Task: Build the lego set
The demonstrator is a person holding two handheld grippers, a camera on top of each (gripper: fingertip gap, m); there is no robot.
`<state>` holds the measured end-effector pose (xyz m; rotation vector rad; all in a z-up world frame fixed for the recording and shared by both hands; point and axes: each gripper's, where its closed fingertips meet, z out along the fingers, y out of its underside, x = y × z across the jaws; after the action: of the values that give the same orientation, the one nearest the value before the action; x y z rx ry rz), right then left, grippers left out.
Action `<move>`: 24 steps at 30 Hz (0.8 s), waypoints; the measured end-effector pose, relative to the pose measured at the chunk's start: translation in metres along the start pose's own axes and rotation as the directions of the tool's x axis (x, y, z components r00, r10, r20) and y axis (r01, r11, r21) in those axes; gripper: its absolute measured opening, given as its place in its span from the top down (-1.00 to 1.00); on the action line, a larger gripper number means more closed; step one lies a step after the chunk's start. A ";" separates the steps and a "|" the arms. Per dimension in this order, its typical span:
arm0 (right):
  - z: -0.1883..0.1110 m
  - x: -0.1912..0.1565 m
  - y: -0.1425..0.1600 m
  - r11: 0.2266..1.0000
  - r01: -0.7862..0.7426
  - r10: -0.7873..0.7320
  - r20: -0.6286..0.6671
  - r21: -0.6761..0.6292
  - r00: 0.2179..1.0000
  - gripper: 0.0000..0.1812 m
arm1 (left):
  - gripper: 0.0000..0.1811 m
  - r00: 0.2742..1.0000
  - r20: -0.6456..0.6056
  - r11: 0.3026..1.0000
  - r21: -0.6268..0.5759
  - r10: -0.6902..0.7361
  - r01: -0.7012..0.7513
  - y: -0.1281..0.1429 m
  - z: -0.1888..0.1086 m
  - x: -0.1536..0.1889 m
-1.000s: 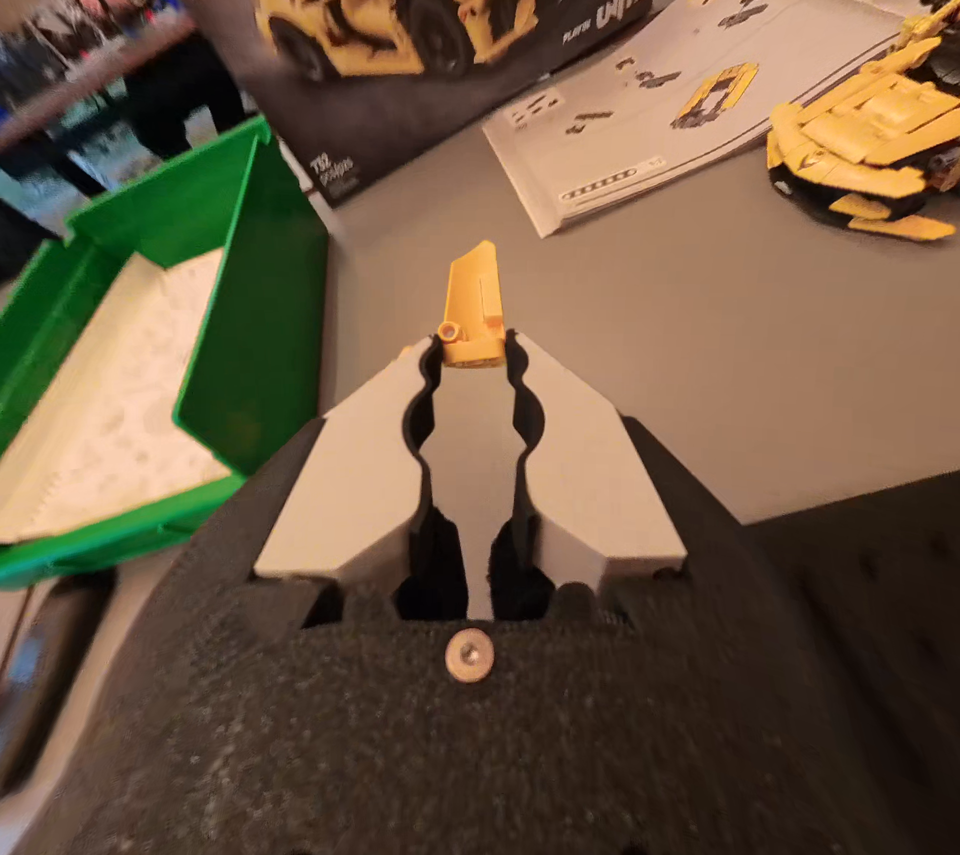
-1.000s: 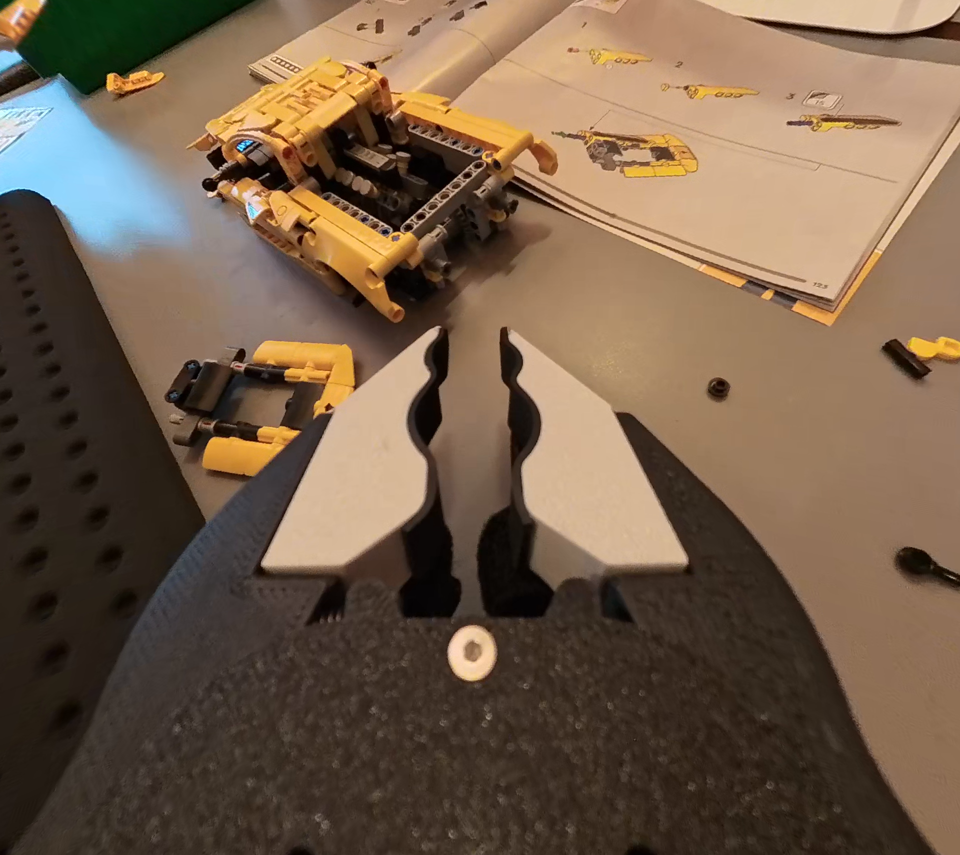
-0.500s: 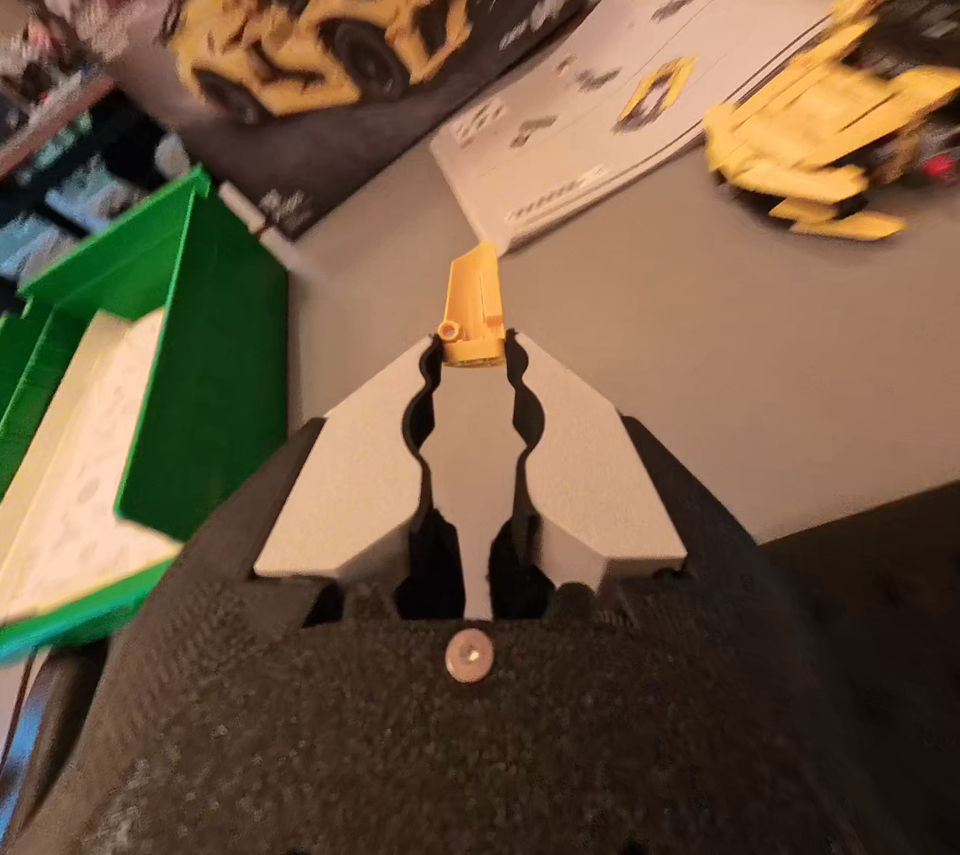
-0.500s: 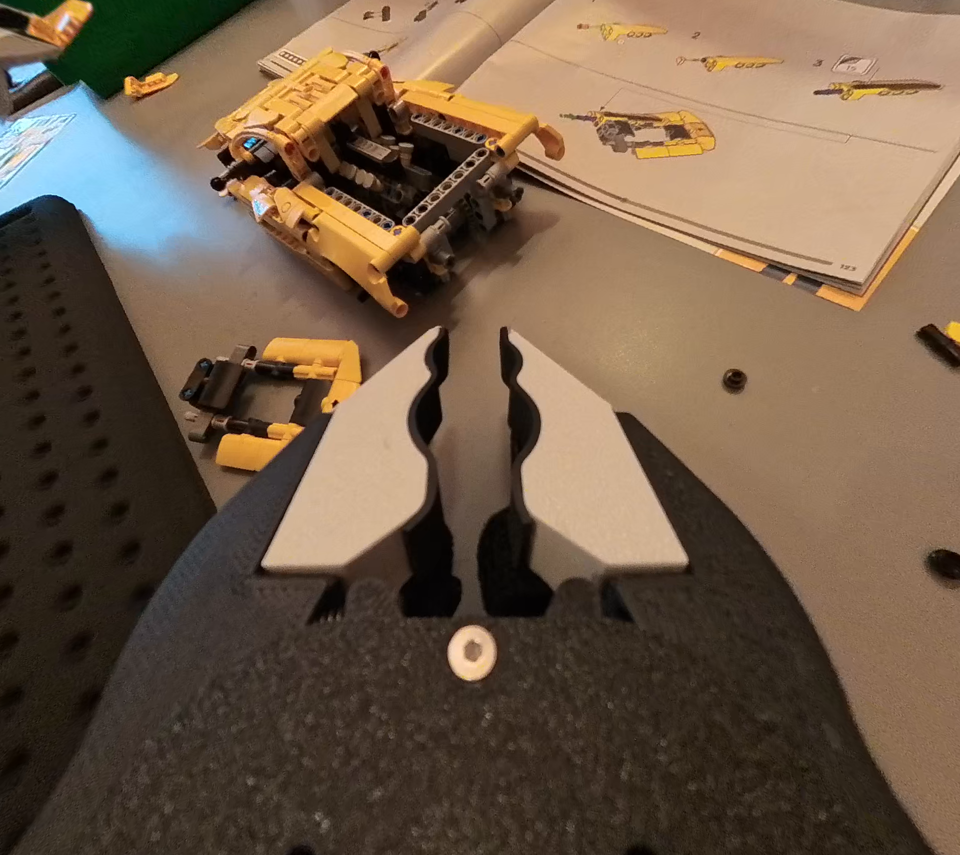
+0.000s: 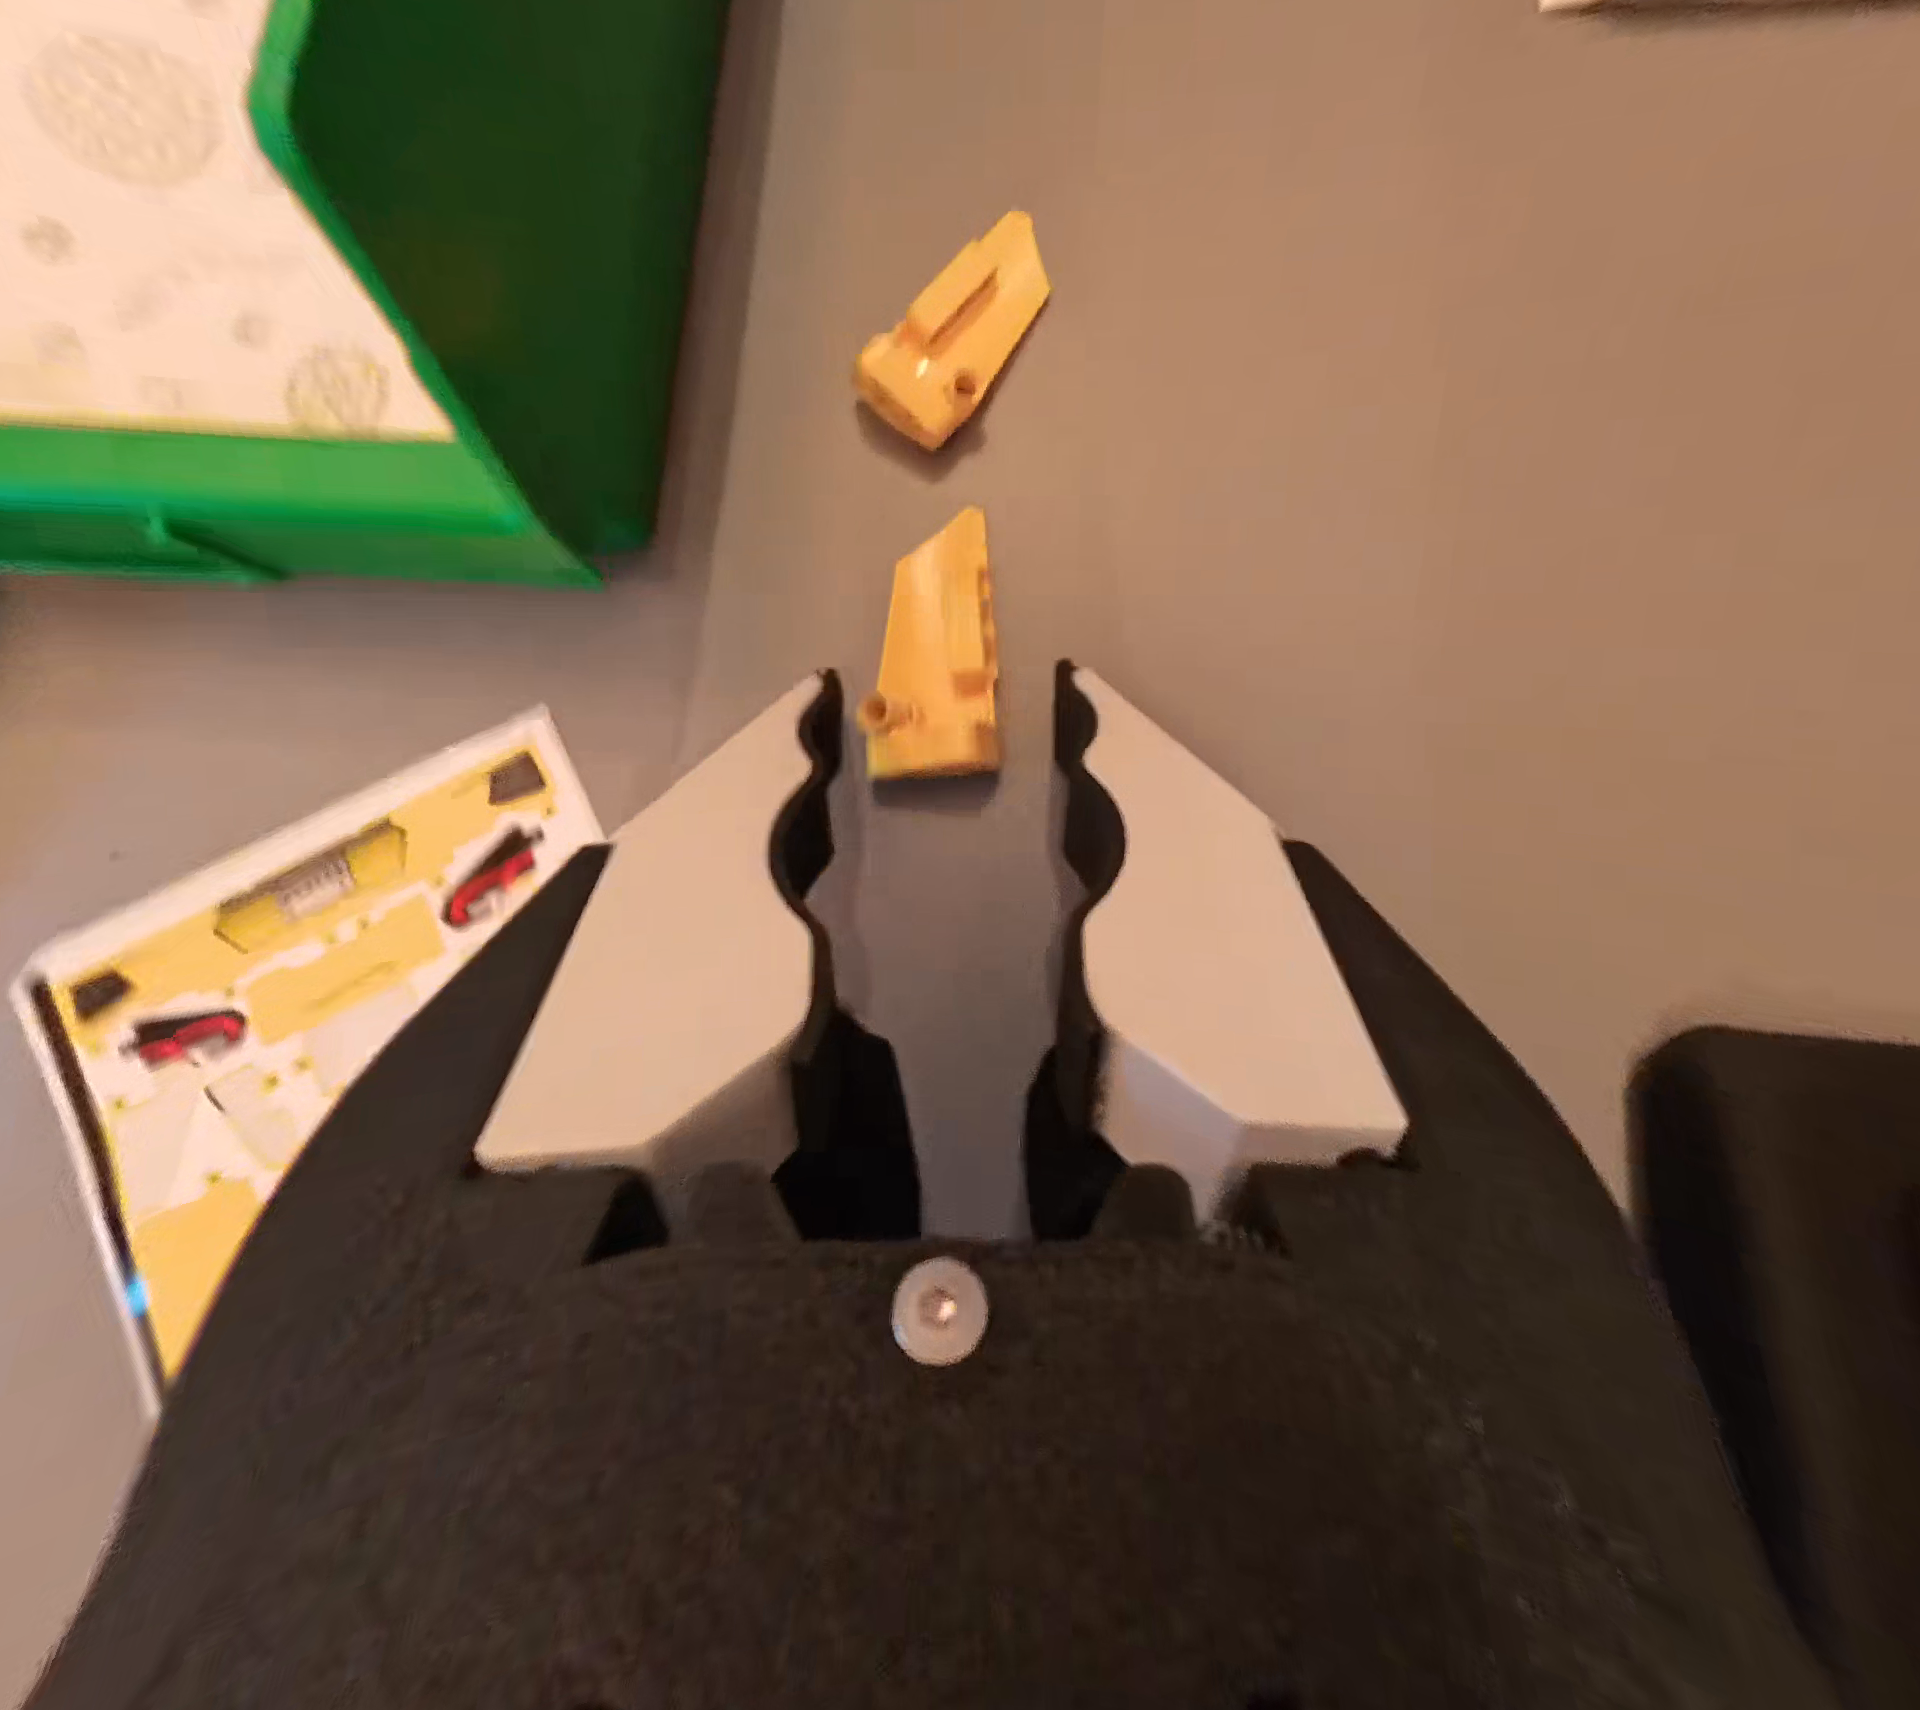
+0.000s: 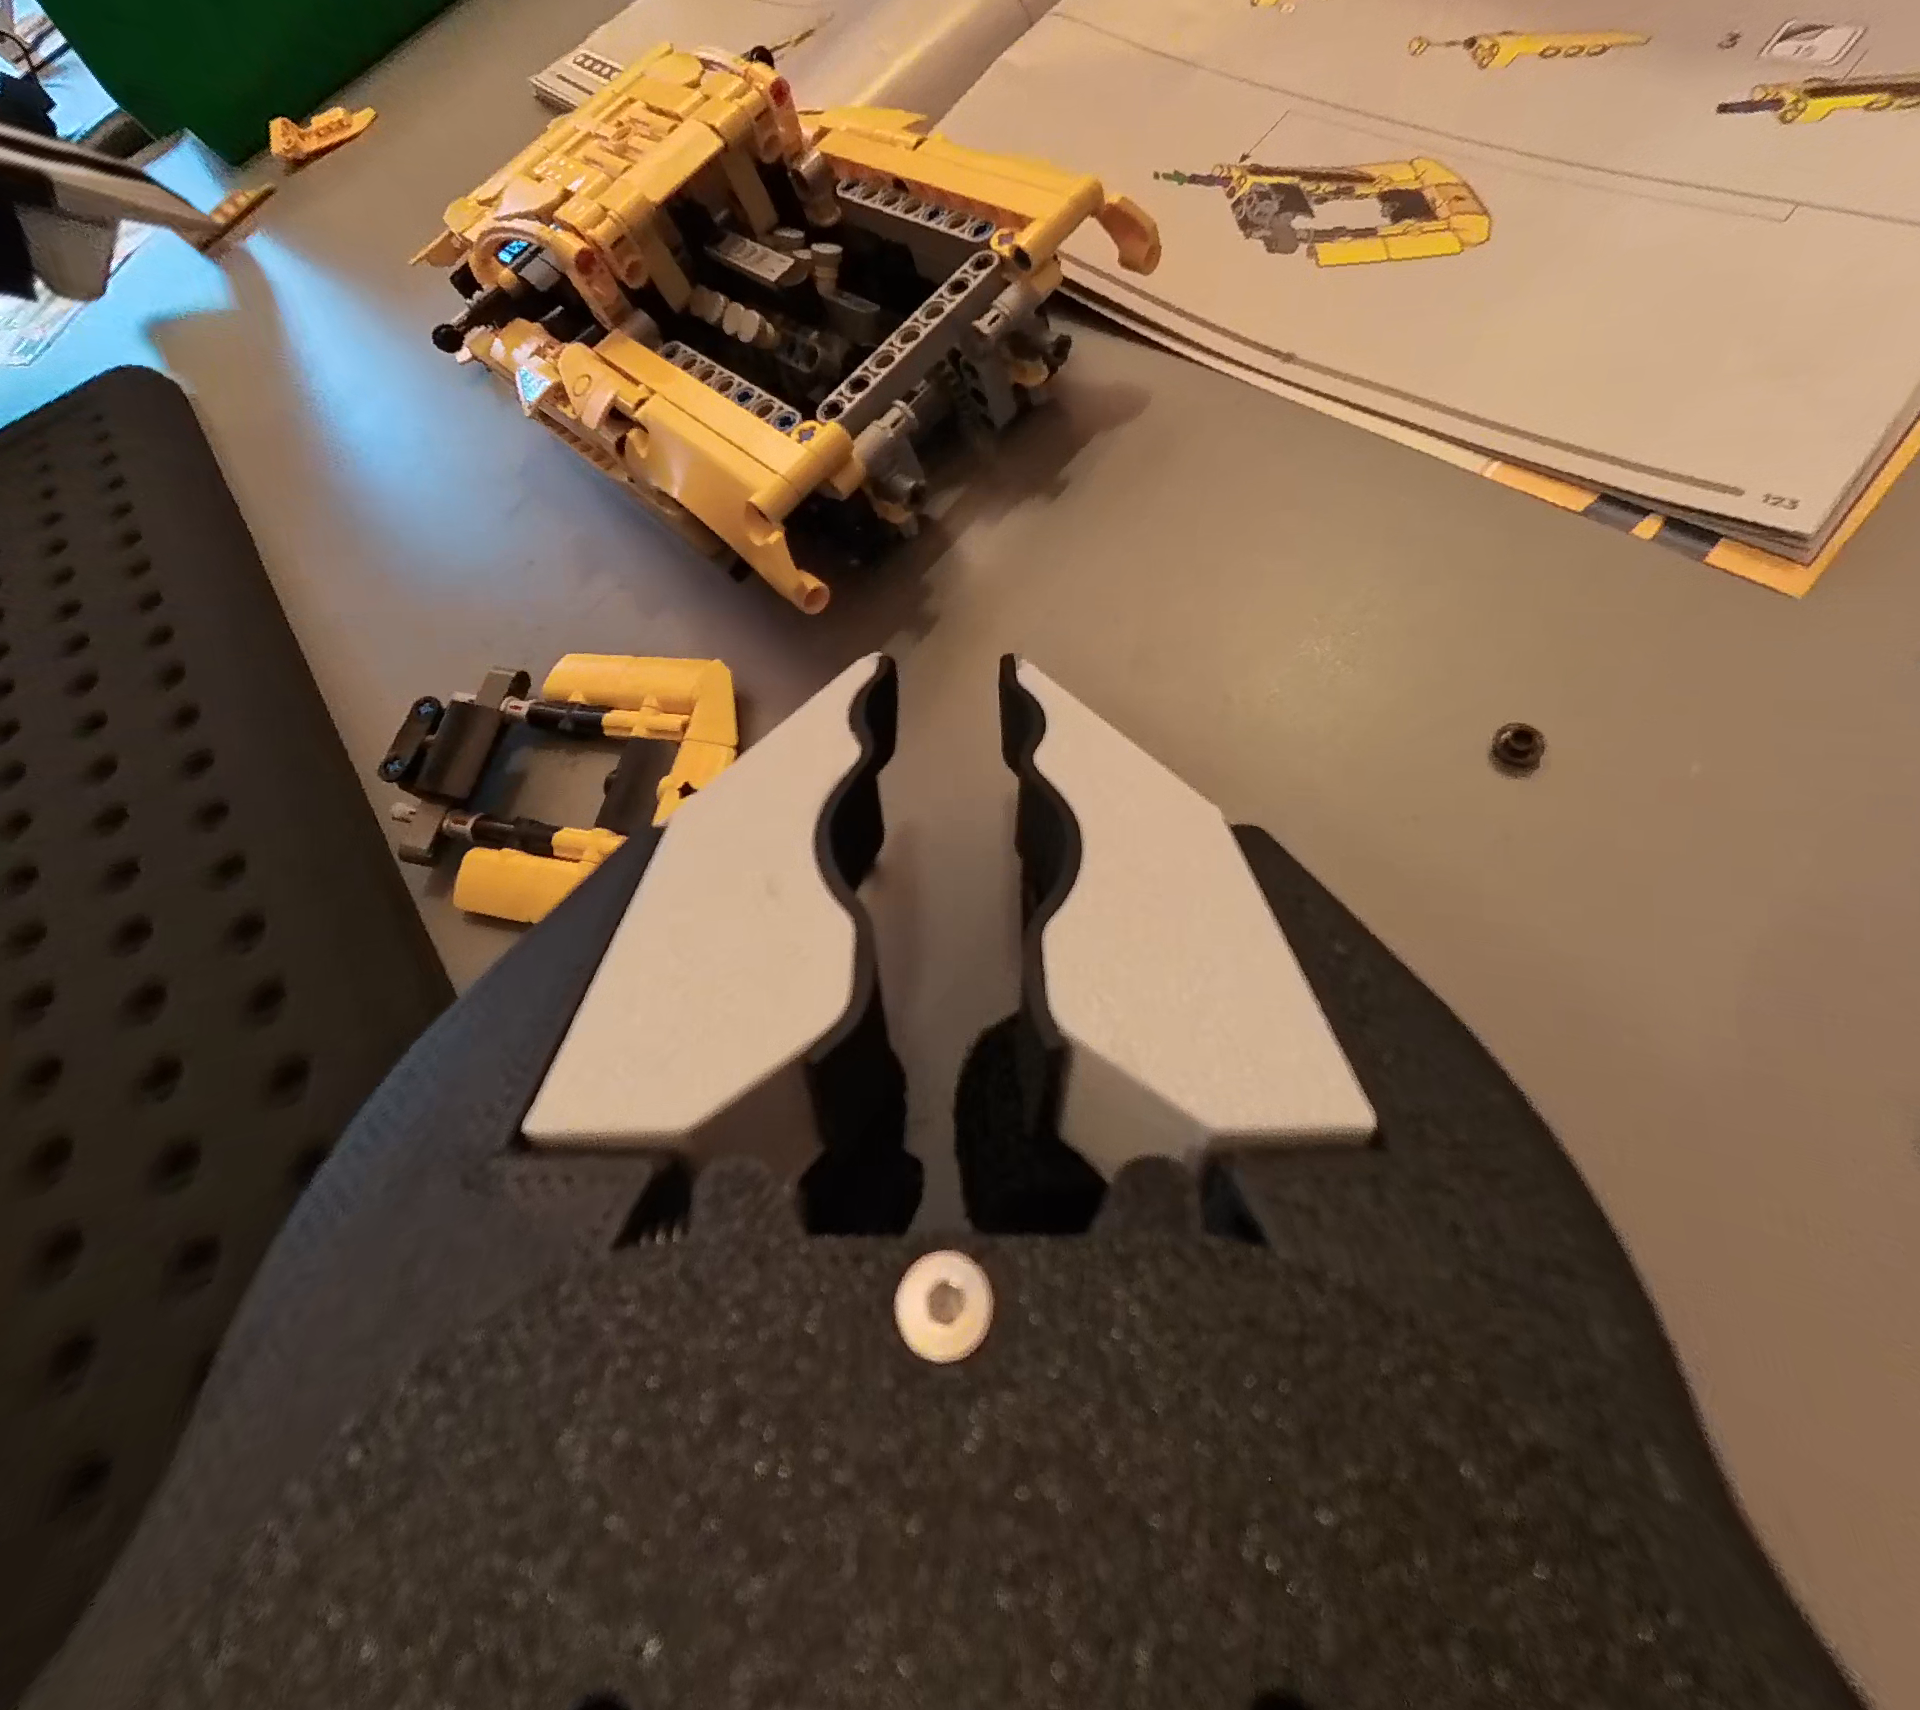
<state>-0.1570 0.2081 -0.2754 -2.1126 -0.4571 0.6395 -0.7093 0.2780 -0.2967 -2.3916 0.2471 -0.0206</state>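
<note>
My left gripper (image 5: 945,678) is open, low over the grey table. A yellow wedge-shaped panel (image 5: 935,673) sits between its fingertips with a gap on each side. A second yellow panel (image 5: 951,330) lies on the table just beyond it. In the right wrist view the left gripper's finger (image 6: 125,190) shows at the far left with that panel (image 6: 239,211) at its tip. My right gripper (image 6: 948,673) is empty, its jaws a narrow gap apart. It is just in front of the half-built yellow car (image 6: 748,310) and to the right of a small yellow-and-black subassembly (image 6: 582,787).
A green bin (image 5: 499,154) stands left of the panels, with a sticker sheet (image 5: 260,985) nearer me. The open instruction booklet (image 6: 1455,102) lies behind the car. A black perforated mat (image 6: 156,829) is at the left. A small black piece (image 6: 1517,744) lies to the right. The left gripper's tips are roughly 55 cm from the right gripper's. To reach the small yellow-and-black subassembly (image 6: 582,787) in a straight line is about 10 cm for my right fingers, about 45 cm for my left.
My left gripper has tipped down to the table beside the green bin and opened, letting go of the yellow panel. My right gripper has edged closer to the car, still empty.
</note>
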 end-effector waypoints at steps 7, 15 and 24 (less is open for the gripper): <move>-0.001 -0.002 0.000 1.000 -0.001 0.001 0.008 0.007 1.000 0.79 | 0.53 0.970 0.077 0.971 0.054 0.230 -0.235 -0.047 0.029 0.001; -0.003 0.001 -0.001 1.000 -0.015 0.015 -0.006 0.019 1.000 0.79 | 0.69 0.998 -0.017 0.997 0.047 0.067 -0.066 -0.051 0.050 0.006; -0.011 -0.006 -0.081 0.978 0.012 -0.018 0.025 0.209 1.000 0.77 | 0.69 0.958 -0.247 0.951 0.303 0.143 -0.064 -0.142 0.027 0.114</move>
<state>-0.1626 0.2440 -0.2018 -1.9025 -0.4020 0.6782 -0.5706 0.3777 -0.2273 -2.0730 0.4641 -0.3112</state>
